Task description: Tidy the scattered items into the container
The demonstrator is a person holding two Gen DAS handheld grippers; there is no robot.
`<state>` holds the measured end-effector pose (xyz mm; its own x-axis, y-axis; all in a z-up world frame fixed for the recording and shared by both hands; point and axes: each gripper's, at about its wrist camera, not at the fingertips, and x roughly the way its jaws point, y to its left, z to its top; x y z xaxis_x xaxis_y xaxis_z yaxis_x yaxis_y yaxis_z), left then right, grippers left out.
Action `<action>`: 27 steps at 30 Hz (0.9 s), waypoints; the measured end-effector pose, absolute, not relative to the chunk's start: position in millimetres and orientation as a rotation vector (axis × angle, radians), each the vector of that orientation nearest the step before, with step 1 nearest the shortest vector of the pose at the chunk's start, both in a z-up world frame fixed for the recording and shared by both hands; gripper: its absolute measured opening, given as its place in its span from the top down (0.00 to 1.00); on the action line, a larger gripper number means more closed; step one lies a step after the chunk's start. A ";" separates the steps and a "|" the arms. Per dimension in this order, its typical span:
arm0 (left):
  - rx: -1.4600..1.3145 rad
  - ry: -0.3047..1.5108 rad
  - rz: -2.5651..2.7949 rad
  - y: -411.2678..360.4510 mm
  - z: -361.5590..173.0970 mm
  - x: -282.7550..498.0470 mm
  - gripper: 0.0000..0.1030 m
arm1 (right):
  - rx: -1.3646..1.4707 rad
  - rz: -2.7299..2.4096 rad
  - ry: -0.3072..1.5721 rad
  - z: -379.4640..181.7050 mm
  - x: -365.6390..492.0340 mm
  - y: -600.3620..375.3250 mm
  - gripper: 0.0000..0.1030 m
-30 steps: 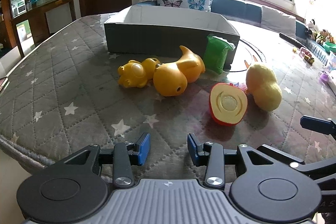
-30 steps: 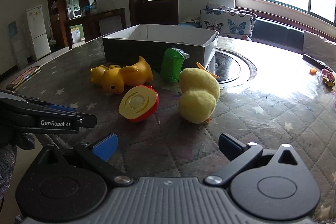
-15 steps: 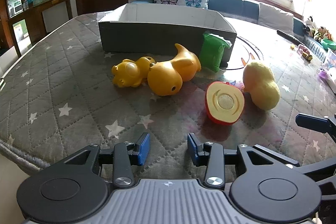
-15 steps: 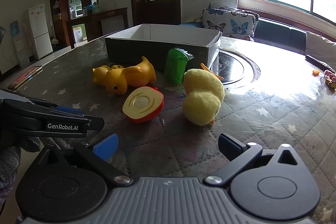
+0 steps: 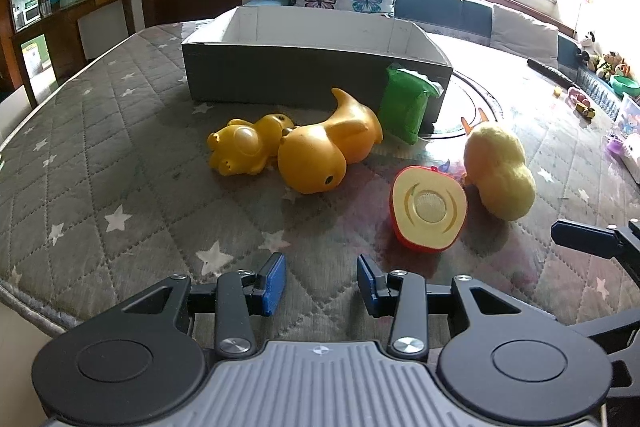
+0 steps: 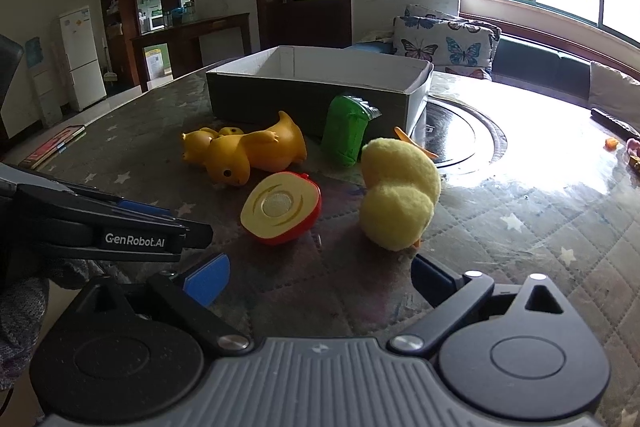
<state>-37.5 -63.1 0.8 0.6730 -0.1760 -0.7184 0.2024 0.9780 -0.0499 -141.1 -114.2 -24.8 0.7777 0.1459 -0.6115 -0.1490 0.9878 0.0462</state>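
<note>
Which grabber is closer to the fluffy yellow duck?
Right. The right gripper sits just in front of the fluffy yellow duck; the left gripper is off to the duck's left, beyond the apple half.

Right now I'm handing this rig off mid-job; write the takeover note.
Left tool: open, empty, short of the toys.
Right tool: open wide, empty, jaws just eased in slightly; plush chick sits just ahead.
On the quilted table in front of the grey box: two rubber ducks, toy apple half, green packet leaning on the box.
Done: nothing visibly boxed.
Left: all five items.
</note>
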 end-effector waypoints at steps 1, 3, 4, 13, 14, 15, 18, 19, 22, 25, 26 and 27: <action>0.035 0.806 -0.214 -63.3 1.0 -36.7 0.59 | -0.006 0.161 0.661 -24.7 -140.3 -113.7 0.04; 0.035 0.808 -0.216 -63.6 1.3 -35.1 0.59 | -0.008 0.166 0.661 -24.6 -139.1 -112.7 0.04; 0.035 0.808 -0.218 -63.8 1.6 -34.5 0.59 | -0.009 0.168 0.661 -24.5 -138.5 -112.1 0.04; 0.034 0.815 -0.229 -65.5 3.1 -27.9 0.59 | -0.009 0.197 0.664 -25.4 -132.2 -109.3 0.05; 0.033 0.816 -0.229 -65.6 3.3 -26.9 0.59 | -0.010 0.201 0.665 -25.6 -131.3 -108.6 0.05; 0.032 0.816 -0.230 -65.6 3.5 -26.1 0.59 | -0.010 0.205 0.667 -25.9 -130.2 -107.7 0.05; 0.031 0.818 -0.233 -65.4 4.0 -23.4 0.59 | -0.011 0.212 0.672 -26.5 -127.4 -106.4 0.05; 0.031 0.819 -0.233 -65.2 4.1 -22.4 0.59 | -0.011 0.215 0.674 -26.5 -126.4 -105.9 0.05; 0.029 0.824 -0.234 -64.4 3.8 -19.4 0.59 | -0.014 0.223 0.678 -26.8 -123.6 -104.5 0.05; 0.024 0.828 -0.236 -63.1 4.0 -16.8 0.59 | -0.015 0.235 0.683 -27.6 -120.0 -102.8 0.06; 0.024 0.829 -0.237 -63.0 4.0 -16.0 0.59 | -0.015 0.238 0.684 -27.7 -119.2 -102.3 0.06; 0.024 0.829 -0.237 -62.9 4.2 -15.1 0.59 | -0.015 0.241 0.685 -28.0 -118.3 -101.2 0.06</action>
